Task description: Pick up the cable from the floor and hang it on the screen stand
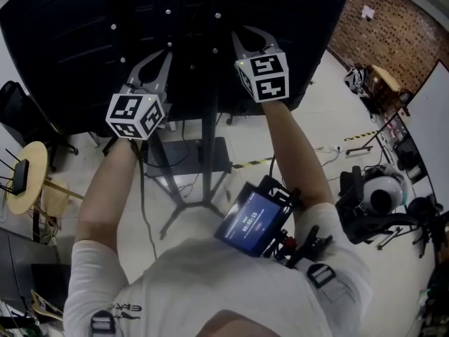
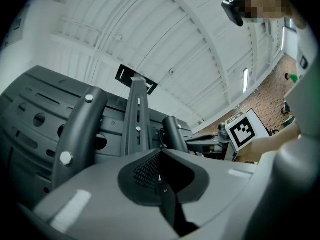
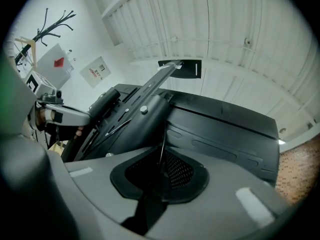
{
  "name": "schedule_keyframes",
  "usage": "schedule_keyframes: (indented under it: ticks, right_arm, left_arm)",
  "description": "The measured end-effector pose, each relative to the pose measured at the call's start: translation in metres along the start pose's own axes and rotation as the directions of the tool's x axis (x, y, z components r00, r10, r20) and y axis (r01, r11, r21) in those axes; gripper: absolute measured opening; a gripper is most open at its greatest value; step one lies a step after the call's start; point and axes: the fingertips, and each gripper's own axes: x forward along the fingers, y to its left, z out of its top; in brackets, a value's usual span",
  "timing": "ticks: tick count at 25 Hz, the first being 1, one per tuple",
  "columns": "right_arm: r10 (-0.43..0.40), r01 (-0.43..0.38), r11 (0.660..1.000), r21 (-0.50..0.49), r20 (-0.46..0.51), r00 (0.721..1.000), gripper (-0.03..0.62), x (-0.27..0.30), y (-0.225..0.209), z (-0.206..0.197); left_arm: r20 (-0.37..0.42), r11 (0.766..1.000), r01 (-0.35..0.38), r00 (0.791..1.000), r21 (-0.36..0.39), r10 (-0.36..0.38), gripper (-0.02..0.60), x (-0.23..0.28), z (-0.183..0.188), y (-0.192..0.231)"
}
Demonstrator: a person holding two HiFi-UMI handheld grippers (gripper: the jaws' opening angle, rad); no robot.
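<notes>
1. Reaching up behind the screen (image 1: 70, 41), both grippers sit either side of the stand (image 1: 208, 153).
2. So the right gripper (image 3: 162, 168) is clamped on the cable (image 3: 162, 141), a thin dark line running up toward the screen's back.
3. Same deal with the left gripper (image 2: 160, 170): it's pinched shut, with a pale sliver of cable poking out at the pinch.

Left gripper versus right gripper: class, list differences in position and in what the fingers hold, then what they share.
In the head view the right gripper sits higher; the left gripper sits lower and further left. The right gripper's fingers pinch a thin cable rising from them; the left gripper's fingers close on a thicker black piece with an orange mark. Both are shut, at the back of the black screen.
</notes>
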Motion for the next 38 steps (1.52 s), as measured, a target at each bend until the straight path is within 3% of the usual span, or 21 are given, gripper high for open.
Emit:
schedule_keyframes:
  ticks: [4,13,25,31,38]
  right_arm:
    - [-0.008,0.009,1.000,0.020,-0.010,1.000,0.067,-0.001,-0.010,-0.016]
    - [-0.053,0.058,0.998,0.040,-0.110,0.992,0.042,-0.032,0.016,-0.051]
    - [-0.093,0.115,0.987,0.113,-0.190,0.977,0.014,-0.115,0.064,-0.078]
    - [-0.068,0.111,0.979,0.172,-0.235,0.970,0.014,-0.153,0.095,-0.100]
    - [0.015,0.036,0.972,0.233,-0.210,0.978,0.014,-0.187,0.107,-0.128]
  left_arm:
    - [-0.017,1.000,0.004,1.000,-0.013,-0.005,0.002,0.008,-0.008,-0.003]
    - [-0.031,0.998,0.025,0.999,-0.060,-0.027,0.002,-0.028,-0.021,0.002]
    - [-0.055,0.990,0.019,0.998,-0.141,-0.027,0.002,-0.087,-0.039,-0.010]
    - [-0.115,0.985,0.004,0.993,-0.172,-0.024,0.002,-0.127,-0.065,-0.023]
    - [-0.157,0.982,-0.069,0.987,-0.174,0.041,0.002,-0.157,-0.085,-0.048]
